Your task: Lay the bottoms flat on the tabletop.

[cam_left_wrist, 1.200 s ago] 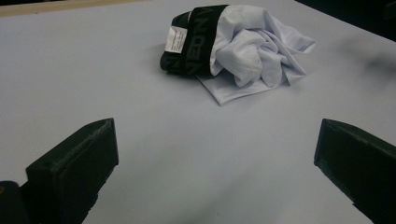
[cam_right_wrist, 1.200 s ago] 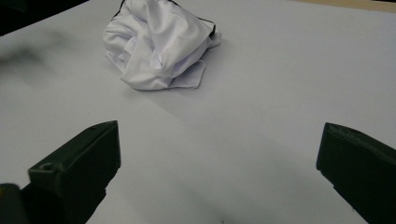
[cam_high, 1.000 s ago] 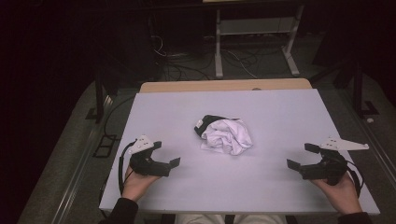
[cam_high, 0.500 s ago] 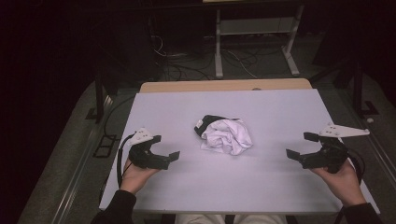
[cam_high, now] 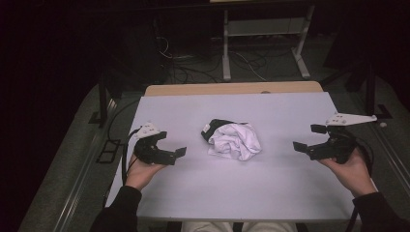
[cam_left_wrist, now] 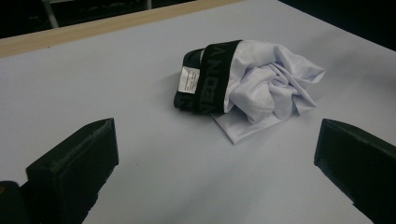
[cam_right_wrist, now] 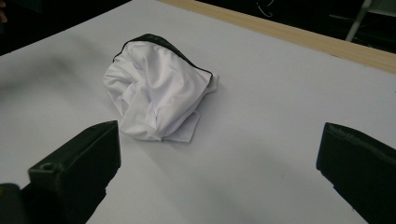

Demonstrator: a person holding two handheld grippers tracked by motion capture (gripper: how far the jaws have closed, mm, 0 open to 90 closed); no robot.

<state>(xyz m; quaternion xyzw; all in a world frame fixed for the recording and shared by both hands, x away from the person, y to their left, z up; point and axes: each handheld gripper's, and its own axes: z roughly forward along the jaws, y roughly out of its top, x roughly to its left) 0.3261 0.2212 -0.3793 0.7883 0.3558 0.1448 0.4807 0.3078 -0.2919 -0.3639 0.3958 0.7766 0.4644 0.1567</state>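
**High view: crumpled underwear mid-table, both grippers wide open and empty**

From the high view I see a bunched pair of white underwear (cam_high: 234, 140) lying near the middle of the pale, smooth table (cam_high: 270, 193). The cloth is soft and thin, folded over itself in loose creases, with a black elastic waistband (cam_left_wrist: 210, 77) curled along one side. In the left gripper view the band carries grey lettering and a small white label (cam_left_wrist: 188, 79) sewn at its edge.

My left gripper (cam_high: 171, 145) is held in a hand over the table's left part, well apart from the garment. Its blocky black jaws stand wide apart with nothing between them; the garment lies ahead of them, nearer the right-hand jaw in the left gripper view.

My right gripper (cam_high: 309, 137) is on the table's right side, also well clear of the cloth. Its jaws gape wide and hold nothing; in its own view the white bundle sits ahead, toward the left-hand jaw.
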